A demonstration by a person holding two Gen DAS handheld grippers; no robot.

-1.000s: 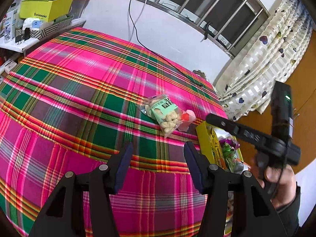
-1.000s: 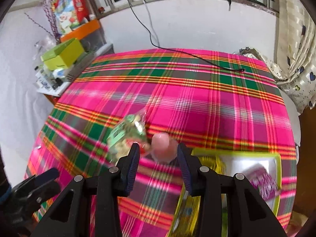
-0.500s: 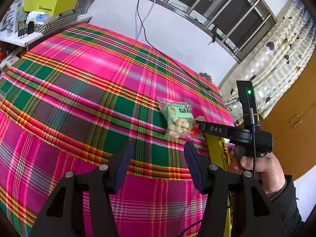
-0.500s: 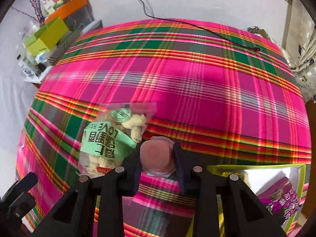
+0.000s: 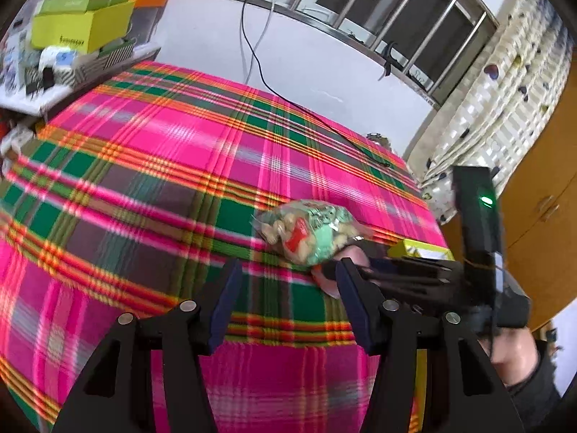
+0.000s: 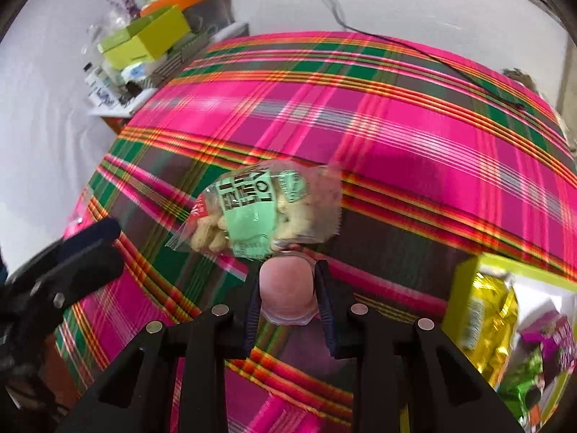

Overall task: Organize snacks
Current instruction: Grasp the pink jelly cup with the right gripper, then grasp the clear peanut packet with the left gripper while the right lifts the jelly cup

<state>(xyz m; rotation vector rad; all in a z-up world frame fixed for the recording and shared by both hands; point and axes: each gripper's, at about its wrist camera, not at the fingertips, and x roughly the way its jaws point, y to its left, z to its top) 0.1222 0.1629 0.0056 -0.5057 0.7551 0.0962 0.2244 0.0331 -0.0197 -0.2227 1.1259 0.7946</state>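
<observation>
A clear bag of pale biscuits with a mint-green label (image 5: 312, 229) (image 6: 265, 213) lies on the pink plaid tablecloth (image 5: 151, 166). My right gripper (image 6: 286, 294) is shut on a small pink jelly cup (image 6: 286, 288), just in front of the bag; in the left wrist view the cup (image 5: 330, 283) shows partly behind my left finger. My left gripper (image 5: 285, 303) is open and empty, near the table's front edge, close to the bag. A yellow-green box (image 6: 465, 274) to the right holds a gold packet (image 6: 490, 317) and purple and green packets.
A black cable (image 5: 324, 122) runs across the far side of the table. A side shelf at the far left holds a lime-green box (image 5: 79, 25) and clutter. A curtain (image 5: 497, 101) and wooden cabinet stand to the right.
My right gripper closed on the pink jelly cup and lifted it a little. My left gripper moved closer to the biscuit bag. The bag has shifted slightly.
</observation>
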